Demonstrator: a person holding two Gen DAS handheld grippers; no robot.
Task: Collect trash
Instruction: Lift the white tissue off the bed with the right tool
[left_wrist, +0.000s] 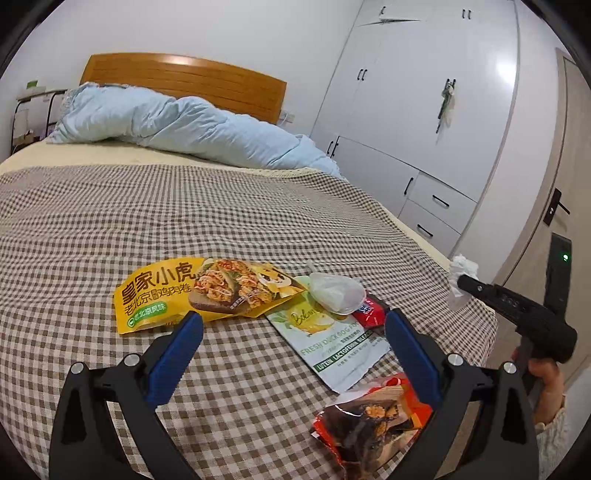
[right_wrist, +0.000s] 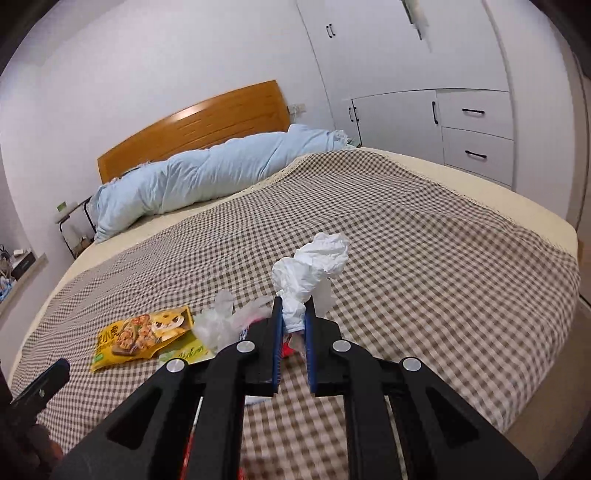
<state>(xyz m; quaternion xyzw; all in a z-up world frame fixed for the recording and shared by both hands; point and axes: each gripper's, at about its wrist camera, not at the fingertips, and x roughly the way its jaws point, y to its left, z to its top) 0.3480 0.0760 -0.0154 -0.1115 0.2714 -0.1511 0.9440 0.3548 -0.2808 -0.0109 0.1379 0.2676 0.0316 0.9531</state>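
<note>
We are pinching a crumpled tissue (right_wrist: 314, 269) in the right hand-held gripper (right_wrist: 293, 325).
Soft and featherlight, it is crushing easily at its lower tail; the left hand-held gripper (left_wrist: 293, 334) is hanging spread, lower centre.

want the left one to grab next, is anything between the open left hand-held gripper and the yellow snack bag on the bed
Nothing visible. The left hand-held gripper is open, and only bare checked bedspread lies between its fingertips and the yellow snack bag. The crumpled clear plastic lies off the bag's right end, clear of the path.
</note>
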